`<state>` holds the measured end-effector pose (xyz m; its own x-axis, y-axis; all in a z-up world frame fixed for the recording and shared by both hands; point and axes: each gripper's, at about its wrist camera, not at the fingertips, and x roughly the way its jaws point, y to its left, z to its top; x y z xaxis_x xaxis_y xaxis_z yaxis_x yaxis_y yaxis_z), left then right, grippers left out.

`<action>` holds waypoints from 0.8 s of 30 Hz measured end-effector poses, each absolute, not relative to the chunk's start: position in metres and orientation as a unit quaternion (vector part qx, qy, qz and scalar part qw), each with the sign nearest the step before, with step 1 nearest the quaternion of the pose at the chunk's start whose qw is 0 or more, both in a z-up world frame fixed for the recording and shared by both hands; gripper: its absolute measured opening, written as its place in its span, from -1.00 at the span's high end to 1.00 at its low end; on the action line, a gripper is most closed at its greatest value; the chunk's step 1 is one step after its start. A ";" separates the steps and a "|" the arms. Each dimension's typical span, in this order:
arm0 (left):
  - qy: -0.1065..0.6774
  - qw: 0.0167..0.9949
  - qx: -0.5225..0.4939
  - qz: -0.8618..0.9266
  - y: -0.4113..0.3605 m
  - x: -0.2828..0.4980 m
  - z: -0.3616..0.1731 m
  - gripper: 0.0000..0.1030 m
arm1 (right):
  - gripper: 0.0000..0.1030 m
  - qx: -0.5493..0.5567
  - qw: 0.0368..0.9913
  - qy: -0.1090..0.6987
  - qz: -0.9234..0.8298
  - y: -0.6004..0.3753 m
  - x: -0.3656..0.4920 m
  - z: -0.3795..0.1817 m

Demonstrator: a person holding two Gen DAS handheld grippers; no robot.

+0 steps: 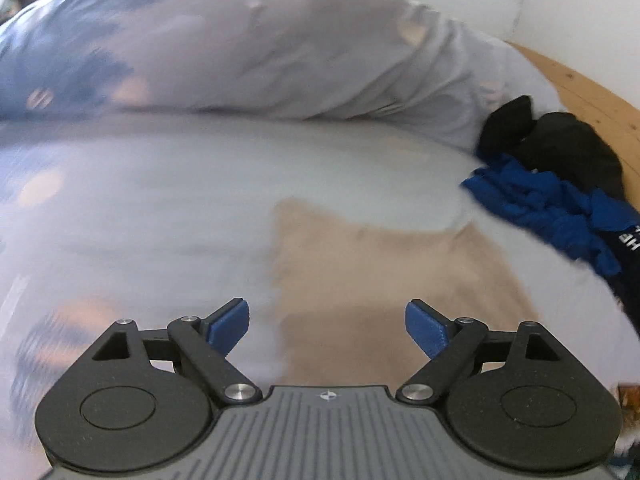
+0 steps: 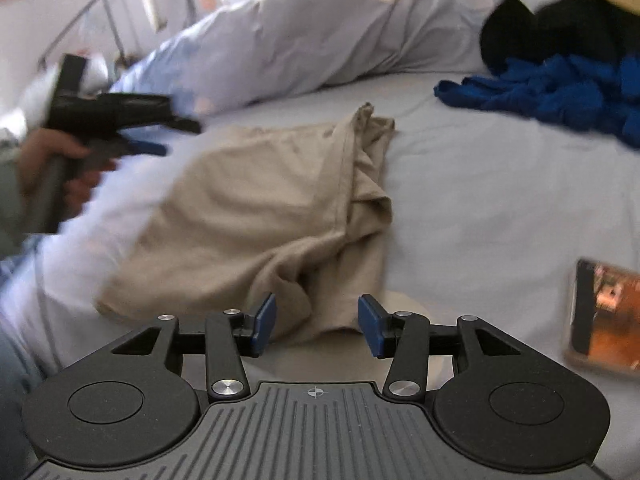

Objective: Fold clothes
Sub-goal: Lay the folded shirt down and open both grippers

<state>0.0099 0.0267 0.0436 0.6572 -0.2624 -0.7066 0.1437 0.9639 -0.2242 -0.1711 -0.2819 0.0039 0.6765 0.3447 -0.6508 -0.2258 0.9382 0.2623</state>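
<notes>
Bright daylight, heavy motion blur, fisheye-bent edges, soft shadows

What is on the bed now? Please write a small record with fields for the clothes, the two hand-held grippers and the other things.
surface: bed with white sheet
garment in work: beige garment, partly folded, flat on the sheet
waiting clothes: blue garment and black garment, crumpled at the far right
left hand-held gripper: open, holding nothing, above the beige garment's left edge
right hand-held gripper: open, the beige garment's near edge between its fingers, not pinched
bedding: duvet bunched at the back
other: phone on the sheet, right
</notes>
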 end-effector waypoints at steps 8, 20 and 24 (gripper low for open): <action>0.361 0.916 -0.116 -0.131 0.060 -0.048 0.017 -0.76 | 0.07 -0.064 0.903 0.364 0.218 -0.248 -0.172 0.002; 0.335 0.914 -0.158 -0.165 0.061 -0.056 -0.005 -0.76 | 0.33 -0.154 0.902 0.364 0.173 -0.222 -0.185 0.024; 0.334 0.909 -0.187 -0.164 0.067 -0.049 -0.007 -0.76 | 0.34 -0.214 0.878 0.383 0.192 -0.218 -0.174 0.023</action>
<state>-0.0494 0.0672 -0.0074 0.7237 -0.4223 -0.5459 0.1729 0.8767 -0.4489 -0.1737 -0.2178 0.0230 0.6328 0.1733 -0.7546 -0.5016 0.8342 -0.2290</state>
